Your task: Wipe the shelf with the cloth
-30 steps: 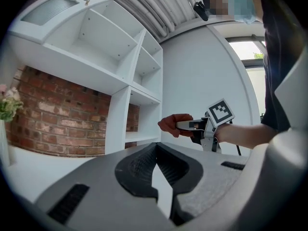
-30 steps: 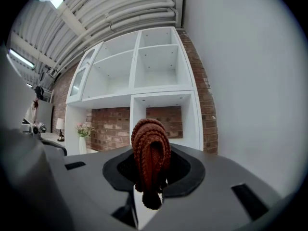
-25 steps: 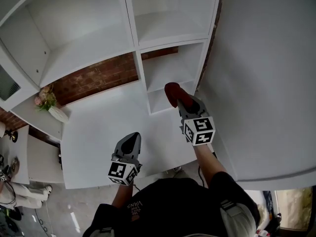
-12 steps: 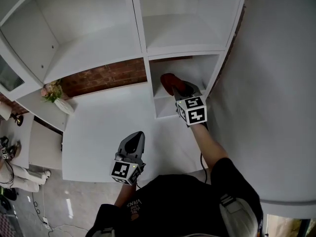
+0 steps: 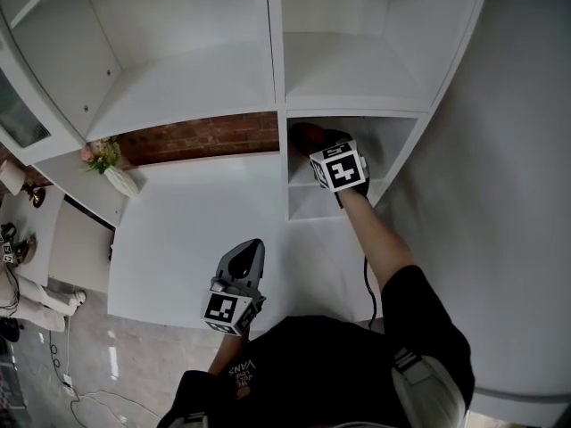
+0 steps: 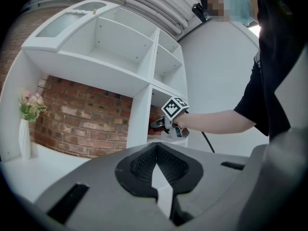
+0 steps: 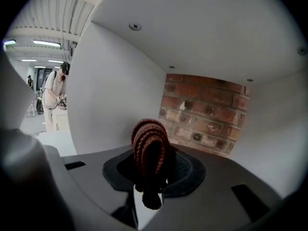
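Right gripper view: right gripper (image 7: 148,182) had its jaws clamped on the cloth (image 7: 150,143) inside the shelf (image 7: 113,105); wiping looked barely started. Left gripper (image 6: 156,174): jaws together, empty.

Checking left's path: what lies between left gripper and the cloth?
Head view: bare white desktop, then the shelf's upright divider; nothing else before the cloth.

dark red-brown cloth (image 7: 150,148), ribbed knit stripes. white shelf (image 5: 357,69), red brick wall (image 5: 205,138) behind. grey right gripper (image 7: 150,177), black-and-white square markers on its cube. pink flowers (image 5: 100,154), white vase (image 5: 120,183).
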Demonstrator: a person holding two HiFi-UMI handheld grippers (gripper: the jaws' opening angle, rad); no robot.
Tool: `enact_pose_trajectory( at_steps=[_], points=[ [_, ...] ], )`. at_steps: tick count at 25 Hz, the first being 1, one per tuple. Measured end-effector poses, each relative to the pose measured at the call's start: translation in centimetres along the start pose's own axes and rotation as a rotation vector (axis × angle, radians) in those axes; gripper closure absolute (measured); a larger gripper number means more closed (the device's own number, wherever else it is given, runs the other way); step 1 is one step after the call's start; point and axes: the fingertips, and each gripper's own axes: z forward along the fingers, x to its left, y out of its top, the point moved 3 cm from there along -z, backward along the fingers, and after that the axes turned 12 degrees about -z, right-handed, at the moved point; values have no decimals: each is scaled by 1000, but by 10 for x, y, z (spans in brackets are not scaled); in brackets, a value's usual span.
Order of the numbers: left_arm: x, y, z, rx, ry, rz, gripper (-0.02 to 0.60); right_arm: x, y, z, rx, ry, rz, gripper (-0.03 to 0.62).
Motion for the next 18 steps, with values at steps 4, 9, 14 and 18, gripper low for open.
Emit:
enact_pose_trajectory(
  at_steps=[4,9,14,18],
  points=[
    [8,-2,-2,0,28,-10,575,-4,8,24,37,14,-35,499],
    [15,-1,-7,-11,48,-22,575,-9,10,45,97,19,-57,499],
    [23,-2,-12,-17,74,-33,575,-6,8,60,136,45,-88,499],
    [23,-1,-12,-20,70,-36,575,-1,2,69,168,67,-100,499]
  ],
)
